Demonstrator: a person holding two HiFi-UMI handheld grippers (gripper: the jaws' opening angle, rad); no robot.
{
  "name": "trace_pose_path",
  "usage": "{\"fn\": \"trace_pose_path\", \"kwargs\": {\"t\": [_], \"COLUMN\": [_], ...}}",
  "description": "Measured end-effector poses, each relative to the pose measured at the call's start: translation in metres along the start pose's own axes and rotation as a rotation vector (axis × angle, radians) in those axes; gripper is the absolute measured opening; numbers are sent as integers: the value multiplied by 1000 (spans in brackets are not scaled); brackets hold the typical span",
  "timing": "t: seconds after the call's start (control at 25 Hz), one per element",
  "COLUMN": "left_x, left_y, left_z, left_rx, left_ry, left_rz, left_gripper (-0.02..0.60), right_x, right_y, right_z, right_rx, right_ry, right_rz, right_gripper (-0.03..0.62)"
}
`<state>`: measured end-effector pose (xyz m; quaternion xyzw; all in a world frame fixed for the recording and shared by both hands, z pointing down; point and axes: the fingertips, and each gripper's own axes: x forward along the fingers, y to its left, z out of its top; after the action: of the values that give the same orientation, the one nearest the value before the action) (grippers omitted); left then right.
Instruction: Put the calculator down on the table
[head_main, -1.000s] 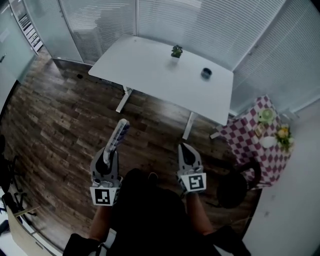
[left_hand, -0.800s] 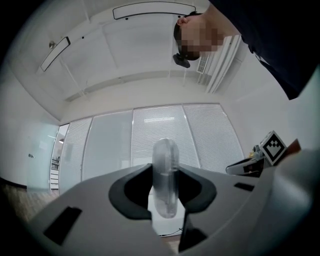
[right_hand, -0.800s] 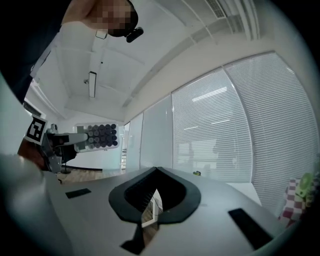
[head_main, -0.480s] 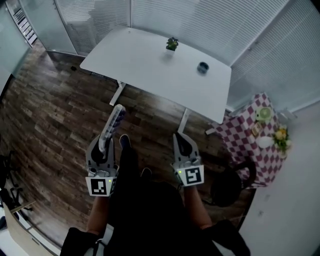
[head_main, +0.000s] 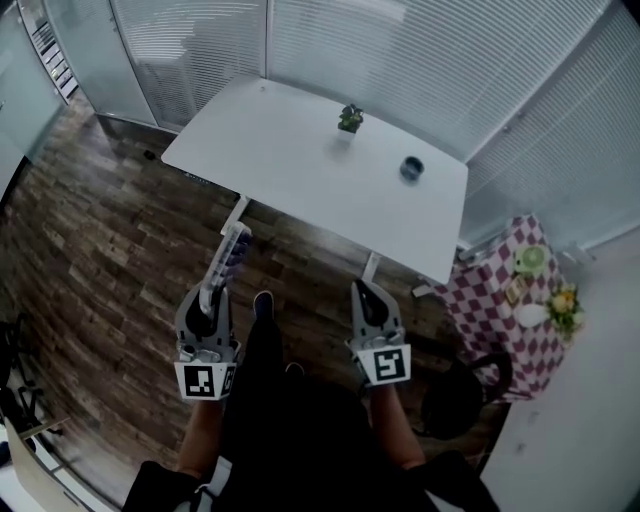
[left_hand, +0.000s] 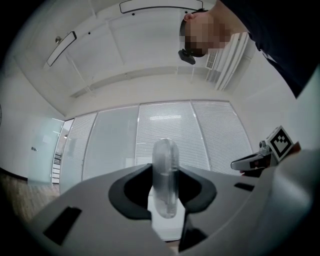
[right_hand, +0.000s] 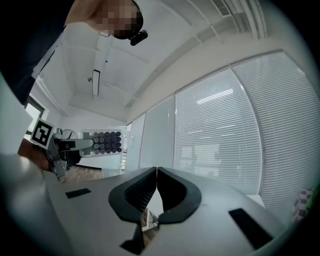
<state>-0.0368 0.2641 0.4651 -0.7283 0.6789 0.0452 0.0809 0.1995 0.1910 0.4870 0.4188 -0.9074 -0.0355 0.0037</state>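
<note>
The left gripper (head_main: 209, 297) is clamping the calculator (head_main: 230, 258) above the floor (head_main: 100, 250), nearer than the table (head_main: 290, 150). The right gripper (head_main: 366, 293) is carrying nothing, 2 jaws touching.

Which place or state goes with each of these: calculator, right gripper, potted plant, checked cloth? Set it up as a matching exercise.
1. calculator
2. right gripper
3. potted plant
4. checked cloth

A. stands on the white table
B. jaws shut, nothing between them
C. clamped in the left gripper
D. to the right of the white table

Pairs: 1-C, 2-B, 3-A, 4-D
</note>
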Motion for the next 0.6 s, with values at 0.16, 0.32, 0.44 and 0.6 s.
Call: {"fn": "trace_pose_path", "kwargs": {"t": [0.16, 0.32, 0.44, 0.6], "left_x": [28, 61, 90, 131], "left_y": [14, 34, 50, 76], "left_z": [-6, -11, -14, -21], "left_rx": [-27, -45, -58, -77], "left_ry": [-2, -10, -10, -6], "left_rz": [-2, -10, -17, -31], "left_gripper": [109, 109, 109, 109], "right_x": [28, 59, 88, 126], "right_y": [-11, -19, -26, -35], "right_z": [0, 1, 6, 11], "right_rx": [-7, -14, -10, -26], "right_ry": [-6, 6, 7, 4], "right_rz": [-9, -23, -37, -55], "right_gripper": [6, 6, 6, 6]}}
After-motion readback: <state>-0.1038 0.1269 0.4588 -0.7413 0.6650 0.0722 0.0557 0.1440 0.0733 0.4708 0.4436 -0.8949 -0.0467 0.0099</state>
